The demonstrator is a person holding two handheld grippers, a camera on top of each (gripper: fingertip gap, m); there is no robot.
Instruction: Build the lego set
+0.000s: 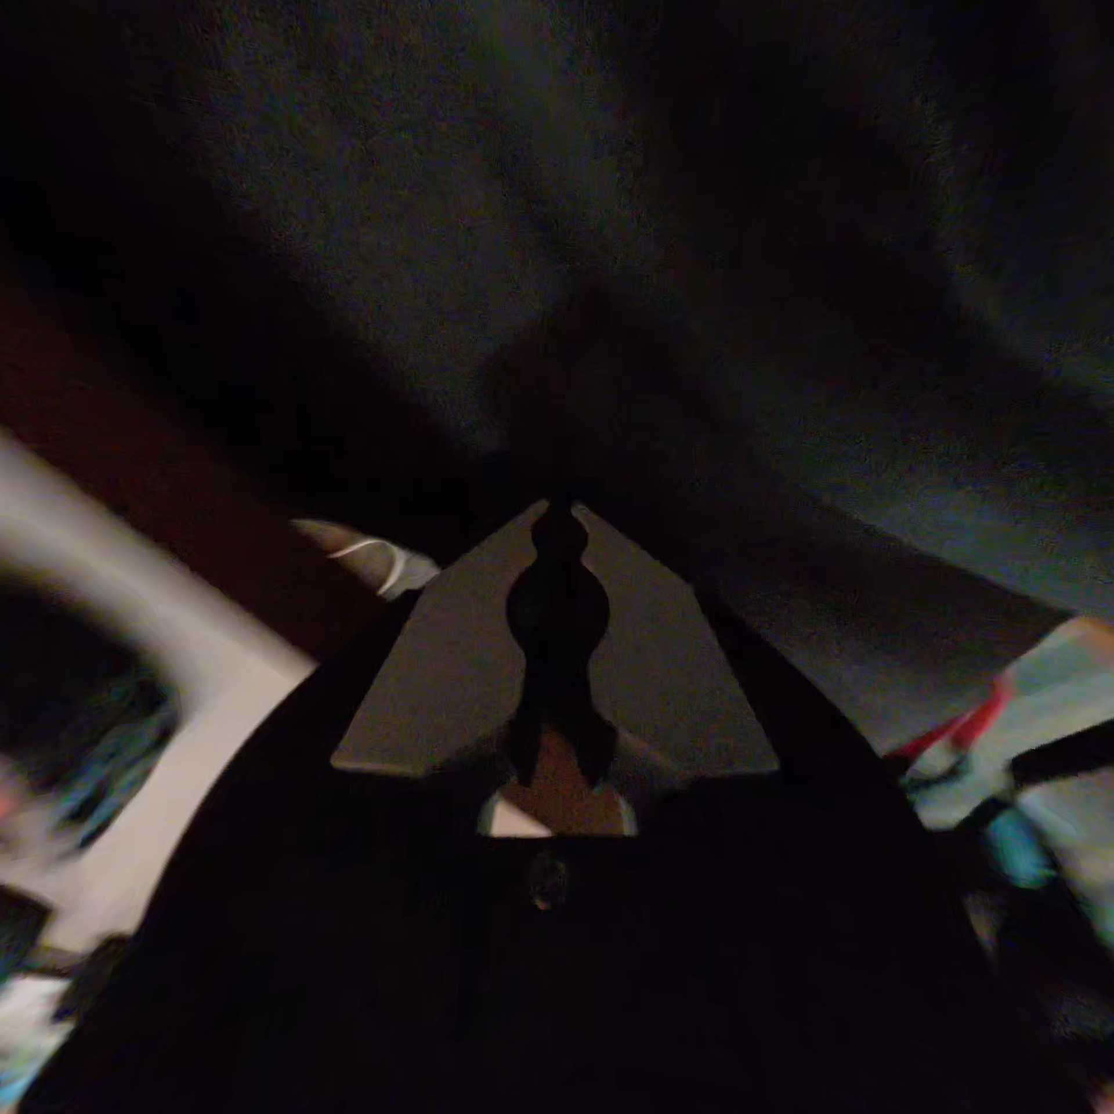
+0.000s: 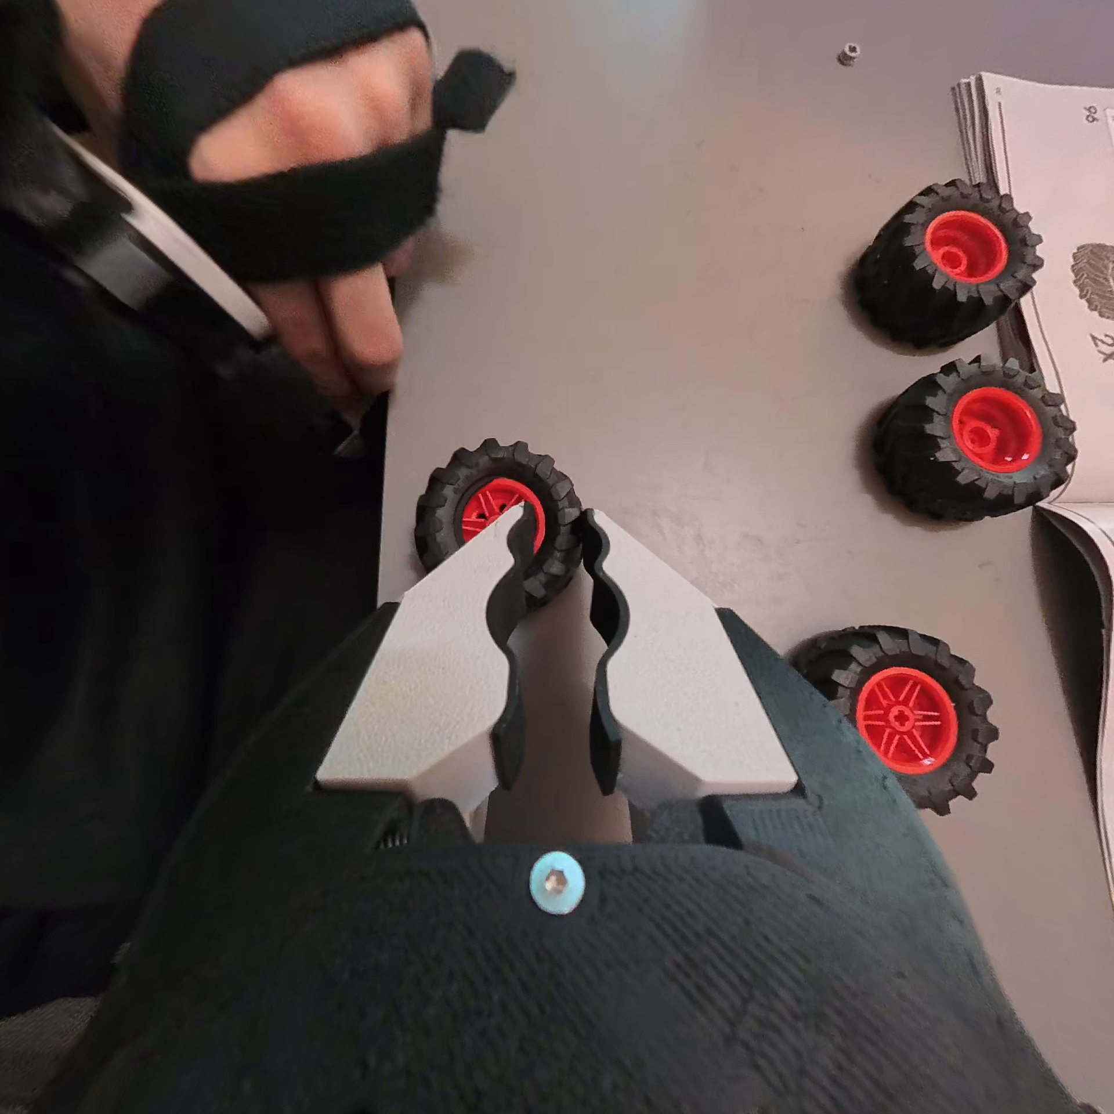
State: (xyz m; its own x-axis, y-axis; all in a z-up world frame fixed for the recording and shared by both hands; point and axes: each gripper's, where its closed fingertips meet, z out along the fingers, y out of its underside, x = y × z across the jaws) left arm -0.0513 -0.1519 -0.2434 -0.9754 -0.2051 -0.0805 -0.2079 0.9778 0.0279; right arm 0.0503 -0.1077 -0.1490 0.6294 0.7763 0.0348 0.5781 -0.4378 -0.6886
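Note:
In the right wrist view, a small wheel (image 2: 482, 512) with a black knobby tyre and red hub lies on the grey table (image 2: 693, 301), close to its left edge. My right gripper (image 2: 553, 514) straddles the tyre's right wall. One fingertip is in the red hub and the other is against the outer tread, so the jaws pinch the tyre. Three larger wheels lie to the right: one far (image 2: 952, 259), one middle (image 2: 979, 443), one near (image 2: 898, 717). The left wrist view is dark and blurred. My left gripper (image 1: 560, 507) has its tips nearly touching, with nothing visible between them.
An open instruction booklet (image 2: 1061, 181) lies at the table's right edge beside the wheels. A person's hand in a black fingerless glove (image 2: 301, 151) is at the upper left, over the table edge. A small screw (image 2: 849, 53) sits far back. Blurred pale shapes flank the left view. The tips of one gripper are about 15 cm away from the tips of the other.

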